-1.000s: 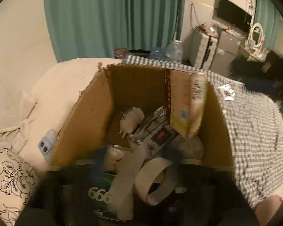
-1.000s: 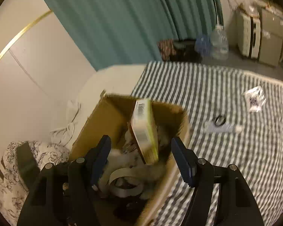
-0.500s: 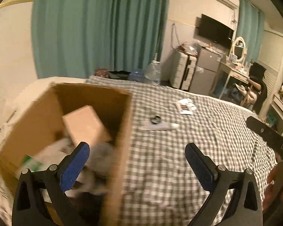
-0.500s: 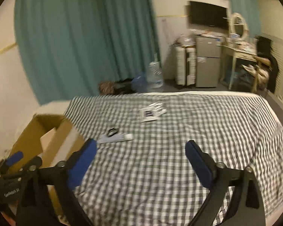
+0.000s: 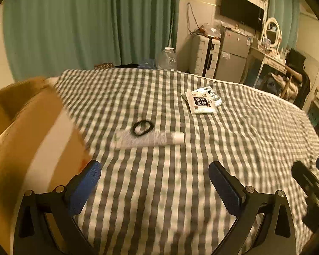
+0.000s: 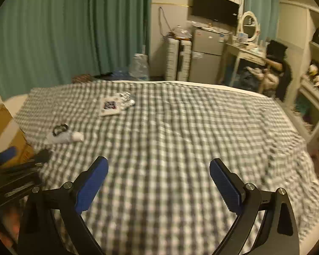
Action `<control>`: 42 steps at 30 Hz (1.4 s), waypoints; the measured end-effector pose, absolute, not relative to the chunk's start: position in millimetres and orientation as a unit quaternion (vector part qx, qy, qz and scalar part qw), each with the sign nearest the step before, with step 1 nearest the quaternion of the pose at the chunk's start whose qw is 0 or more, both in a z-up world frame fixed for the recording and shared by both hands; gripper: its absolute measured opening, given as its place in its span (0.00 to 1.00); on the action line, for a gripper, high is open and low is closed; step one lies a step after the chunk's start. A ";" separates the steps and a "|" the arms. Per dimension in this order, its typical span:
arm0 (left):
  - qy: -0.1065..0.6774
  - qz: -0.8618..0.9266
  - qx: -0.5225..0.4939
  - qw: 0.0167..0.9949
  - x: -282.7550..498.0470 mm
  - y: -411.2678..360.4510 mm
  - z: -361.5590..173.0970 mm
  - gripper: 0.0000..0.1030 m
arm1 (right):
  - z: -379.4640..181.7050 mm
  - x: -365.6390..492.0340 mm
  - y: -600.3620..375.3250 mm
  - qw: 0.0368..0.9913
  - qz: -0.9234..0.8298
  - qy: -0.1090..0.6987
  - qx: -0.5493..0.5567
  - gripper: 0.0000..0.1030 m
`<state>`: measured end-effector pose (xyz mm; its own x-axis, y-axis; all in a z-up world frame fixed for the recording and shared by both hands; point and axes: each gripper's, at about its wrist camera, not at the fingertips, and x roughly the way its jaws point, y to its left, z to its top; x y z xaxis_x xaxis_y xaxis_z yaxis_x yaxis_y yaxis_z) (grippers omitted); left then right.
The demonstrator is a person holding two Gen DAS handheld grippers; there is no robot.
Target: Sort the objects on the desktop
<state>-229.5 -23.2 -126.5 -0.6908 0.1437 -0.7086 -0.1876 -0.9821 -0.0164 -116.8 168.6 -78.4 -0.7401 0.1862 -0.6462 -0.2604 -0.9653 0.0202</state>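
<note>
You are holding the left gripper [image 5: 154, 177] and the right gripper [image 6: 158, 175] spread wide and empty above the checked bed [image 5: 234, 140]. Both have just been opening. The tube [image 5: 148, 139], hair tie [image 5: 142, 127] and packet [image 5: 201, 103] are lying far ahead; the cardboard box [image 5: 32, 140] is standing at the left.

Bed [image 5: 234, 131] covered in woven cloth, grey-white check, matt, slightly rumpled. Cardboard box [image 5: 32, 140] plain brown paperboard, dull, with a paler smooth strip. Tube [image 5: 148, 139] glossy plastic, white cap. Hair tie [image 5: 143, 127] black, matt elastic. Sachets [image 5: 202, 103] shiny printed foil or plastic. Left claw [image 5: 155, 182] and right claw [image 6: 158, 180]: matt black plastic arms, blue ribbed pads [image 5: 84, 187], metal screws. Curtains [image 6: 63, 31] green cloth, pleated.
</note>
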 end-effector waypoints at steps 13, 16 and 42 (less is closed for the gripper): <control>0.127 0.922 -0.352 0.098 -315.9 -9.8 -171.8 1.00 | -115.3 -154.8 205.9 0.099 0.915 0.106 -0.376 0.94; 0.109 0.920 -0.362 0.100 -325.9 -20.2 -177.5 0.89 | -116.9 -153.0 199.5 0.095 0.919 0.098 -0.370 0.94; -0.034 0.908 -0.401 0.113 -353.3 -43.8 -173.1 0.07 | -144.5 -334.5 126.7 0.035 0.905 0.083 -0.416 0.94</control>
